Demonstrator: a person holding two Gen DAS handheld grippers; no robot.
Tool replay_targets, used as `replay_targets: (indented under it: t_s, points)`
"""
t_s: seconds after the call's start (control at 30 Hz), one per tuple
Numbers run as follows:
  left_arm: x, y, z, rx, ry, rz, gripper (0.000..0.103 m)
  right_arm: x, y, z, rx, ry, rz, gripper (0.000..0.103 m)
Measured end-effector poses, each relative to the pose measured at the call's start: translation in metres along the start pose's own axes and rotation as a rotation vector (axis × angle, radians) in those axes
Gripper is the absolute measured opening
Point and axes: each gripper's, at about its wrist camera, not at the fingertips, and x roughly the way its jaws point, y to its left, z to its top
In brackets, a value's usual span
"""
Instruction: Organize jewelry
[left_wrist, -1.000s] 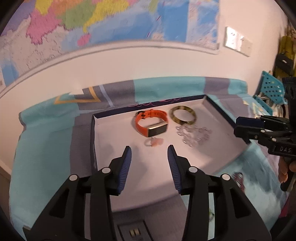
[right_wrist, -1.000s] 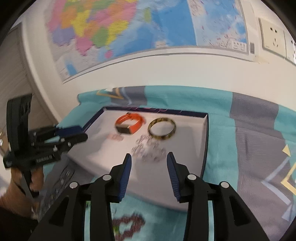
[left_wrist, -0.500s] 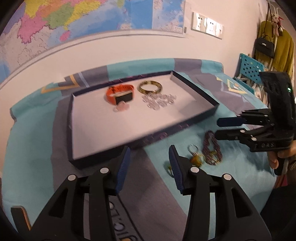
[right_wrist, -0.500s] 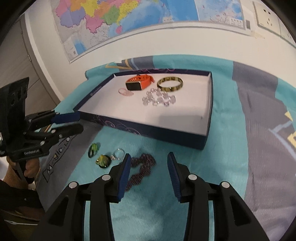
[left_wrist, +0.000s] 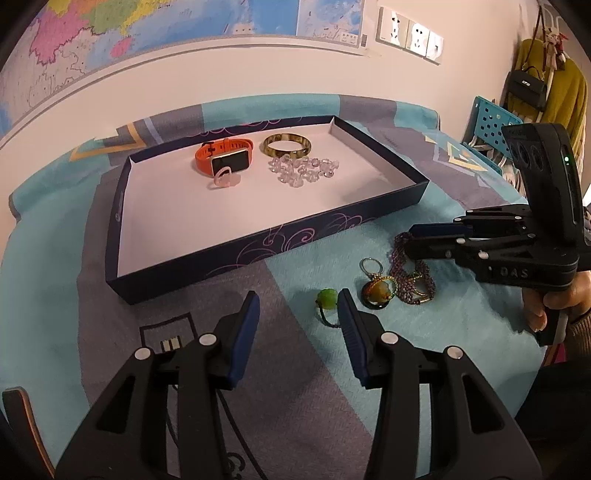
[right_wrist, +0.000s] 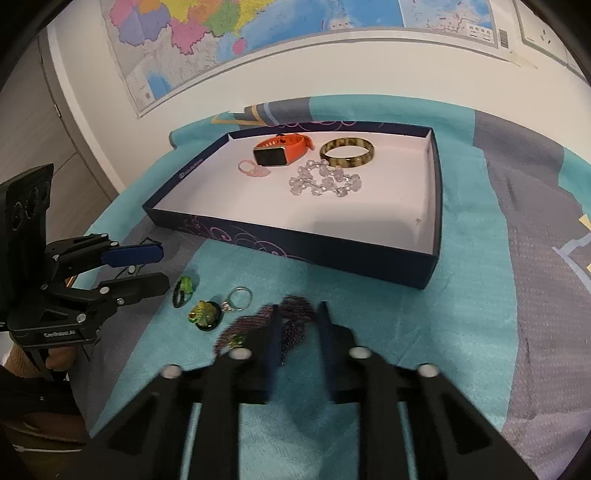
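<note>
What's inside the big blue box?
Inside the box: an orange watch, a pink ring, a brown bangle and clear beads. Nothing seems hidden; its floor shows fully.

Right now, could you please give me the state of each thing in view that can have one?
box: open, no lid on it
orange watch: in the box, strap fastened
bangle: lying flat in the box
crystal bracelet: bunched in the box
purple necklace: on the cloth, between the right gripper's fingers
left gripper: open, empty
right gripper: just been closing, around the necklace
</note>
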Motion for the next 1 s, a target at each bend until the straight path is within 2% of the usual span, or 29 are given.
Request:
replay_targets:
  t_s: [0.3,0.5,0.63,1.0]
  points:
    - [-0.001,0.0,-0.003,-0.003,-0.001,-0.009,0.043,-0.017,0.005,0.0,-0.008,-0.047,0.041,0.009]
    - [-0.008,-0.015,-0.005,0.046,-0.023,-0.033,0.043,-0.038,0.015,0.002,-0.027,-0.092,0.085,0.009]
    - [-0.005,-0.021,-0.005,0.061,-0.014,-0.034,0.043,-0.041,0.011,-0.002,-0.021,-0.082,0.071,0.009]
    - [0.007,-0.018,-0.003,0.046,0.016,-0.032,0.042,-0.054,0.007,-0.018,0.004,-0.081,0.129,0.009]
